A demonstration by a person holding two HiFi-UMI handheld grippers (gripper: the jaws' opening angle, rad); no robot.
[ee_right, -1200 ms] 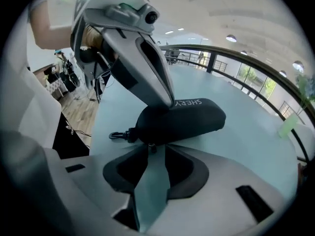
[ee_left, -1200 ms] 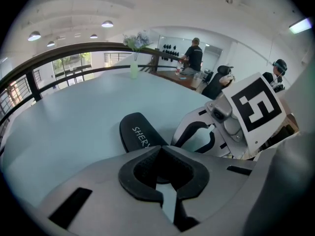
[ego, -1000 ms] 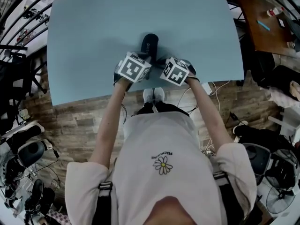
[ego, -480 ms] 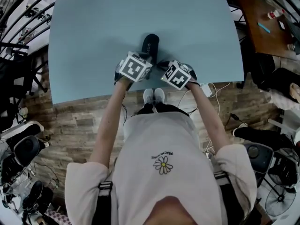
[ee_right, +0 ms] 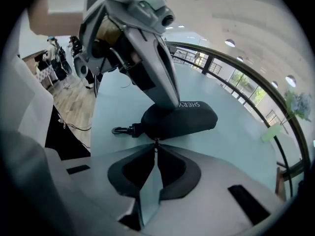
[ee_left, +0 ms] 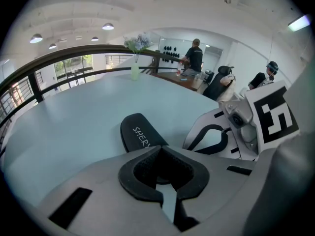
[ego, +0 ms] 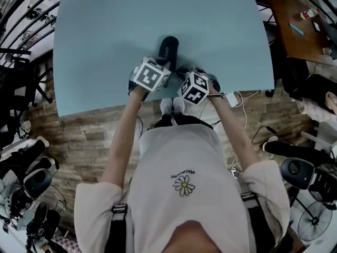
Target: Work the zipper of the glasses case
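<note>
A black glasses case point(ego: 168, 46) printed SHERY lies on the pale blue table point(ego: 105, 36). In the left gripper view the case point(ee_left: 140, 134) runs into my left gripper point(ee_left: 161, 151), whose jaws are shut over its near end. The right gripper view shows that left gripper's fingers point(ee_right: 165, 77) pressing down on the case point(ee_right: 192, 118). My right gripper point(ee_right: 156, 145) sits at the case's near edge. Its jaws are closing, tips almost together, with the small zipper pull point(ee_right: 156, 141) pinched between them. A black clip hook point(ee_right: 120, 130) sticks out of the case's end.
A green vase point(ee_left: 135, 72) stands at the table's far edge. The near table edge point(ego: 158, 105) lies just behind both grippers, with wooden floor and cables beyond. People point(ee_left: 195, 58) stand at a desk in the background.
My right gripper has shifted left towards the case's near end and its marker cube has turned. The left gripper and the case have stayed in place.
</note>
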